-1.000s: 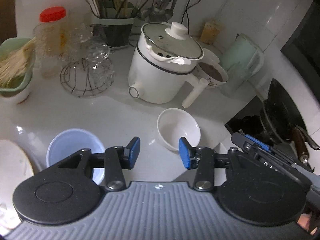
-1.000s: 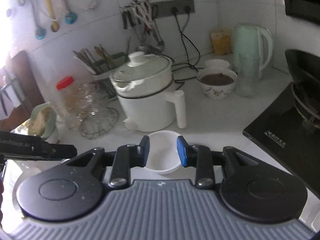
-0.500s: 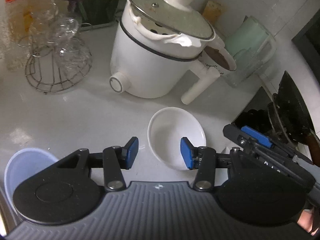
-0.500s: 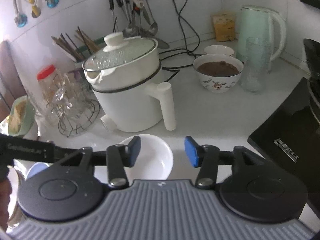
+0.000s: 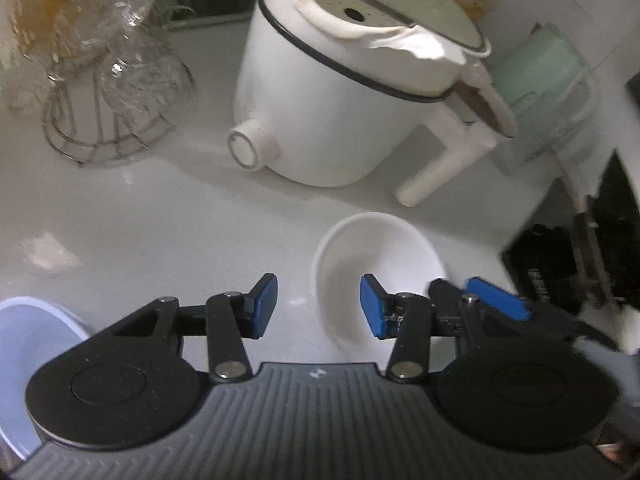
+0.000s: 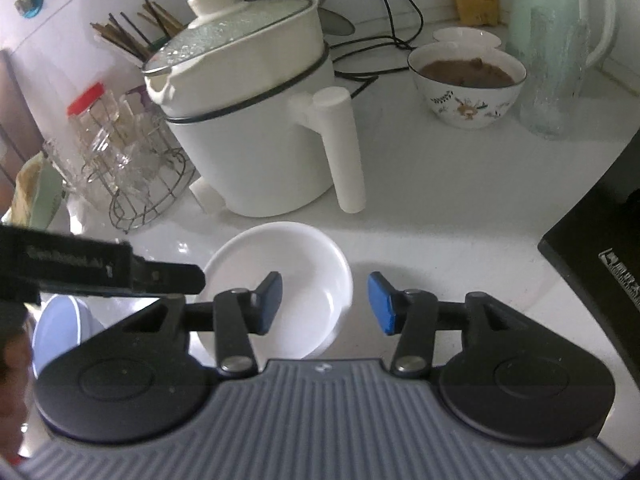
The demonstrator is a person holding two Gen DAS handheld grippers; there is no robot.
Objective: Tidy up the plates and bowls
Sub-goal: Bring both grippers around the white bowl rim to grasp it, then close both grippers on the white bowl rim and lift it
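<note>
A small white bowl stands upright on the white counter in front of an electric pot. My left gripper is open across the bowl's left rim, with one pad inside the bowl and one outside, neither pressing. My right gripper is open across the opposite rim in the same way. In the left wrist view a blue fingertip of the right gripper shows beyond the bowl. A pale blue bowl sits to the left, partly hidden by the grippers.
The white electric pot with a long handle stands just behind the bowl. A wire rack of glasses is at the left. A patterned bowl of brown food, a glass tumbler, a mint kettle and a black stove are at the right.
Both grippers came down and forward to the white bowl, which now lies under their jaws. The right gripper's jaws widened. The bowl has not moved.
</note>
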